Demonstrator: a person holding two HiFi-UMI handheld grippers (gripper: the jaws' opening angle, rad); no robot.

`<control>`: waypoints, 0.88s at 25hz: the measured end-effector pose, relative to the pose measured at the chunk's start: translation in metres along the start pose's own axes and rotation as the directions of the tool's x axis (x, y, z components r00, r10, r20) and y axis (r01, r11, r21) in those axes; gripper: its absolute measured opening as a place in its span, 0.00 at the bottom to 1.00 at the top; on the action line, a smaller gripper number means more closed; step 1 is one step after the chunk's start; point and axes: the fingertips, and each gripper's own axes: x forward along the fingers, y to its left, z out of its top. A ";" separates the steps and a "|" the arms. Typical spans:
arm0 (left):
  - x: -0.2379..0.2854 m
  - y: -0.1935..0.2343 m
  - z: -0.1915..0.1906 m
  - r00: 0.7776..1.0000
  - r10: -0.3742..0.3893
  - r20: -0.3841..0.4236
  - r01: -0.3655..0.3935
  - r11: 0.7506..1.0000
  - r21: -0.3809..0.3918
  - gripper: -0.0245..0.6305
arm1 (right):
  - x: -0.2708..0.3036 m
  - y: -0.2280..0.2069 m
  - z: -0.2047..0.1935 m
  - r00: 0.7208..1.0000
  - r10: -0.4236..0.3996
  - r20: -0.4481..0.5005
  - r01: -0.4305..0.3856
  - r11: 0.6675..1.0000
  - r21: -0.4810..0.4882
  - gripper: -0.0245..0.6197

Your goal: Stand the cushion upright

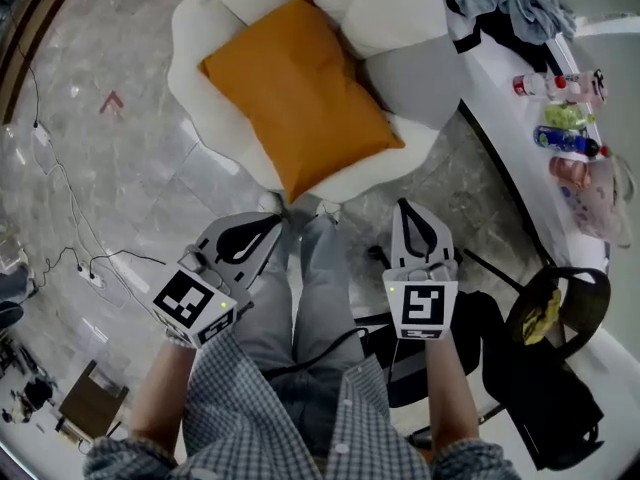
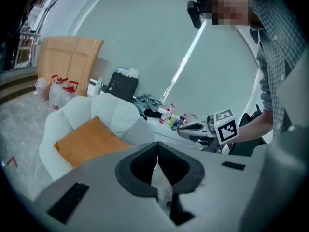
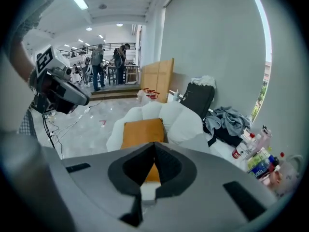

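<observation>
While both grippers hover low in front of the person's legs, the orange cushion (image 1: 295, 93) lies flat on the seat of the white armchair (image 1: 400, 18), at the far side | left gripper (image 1: 270, 224): jaws pressed together, nothing between them | right gripper (image 1: 405, 208): jaws closed tip to tip, empty | bottles (image 1: 565, 118) far right, well apart.

We see a plain orange fabric cushion (image 1: 298, 93) and a white petal-shaped padded armchair (image 1: 215, 43) with one grey segment. Our checked fabric shirt (image 1: 215, 408) is blue-grey and white. The grey plastic left gripper (image 1: 278, 218) and right gripper (image 1: 403, 206) carry black-and-white square markers. The polished stone floor (image 1: 150, 168) is grey-veined.
</observation>
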 end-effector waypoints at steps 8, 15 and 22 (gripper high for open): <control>0.034 0.033 -0.064 0.996 -0.034 -0.082 0.024 0.993 -0.120 0.05 | 0.062 0.015 -0.068 0.986 0.088 -0.143 -0.095 0.995 -0.042 0.05; 0.059 0.057 -0.126 0.979 -0.073 -0.189 0.047 0.989 -0.137 0.05 | 0.108 0.022 -0.120 0.957 0.137 -0.255 -0.163 0.983 -0.083 0.05; 0.084 0.082 -0.205 0.933 -0.072 -0.354 0.025 0.991 -0.135 0.13 | 0.144 0.012 -0.153 0.940 0.134 -0.313 -0.175 0.979 -0.107 0.13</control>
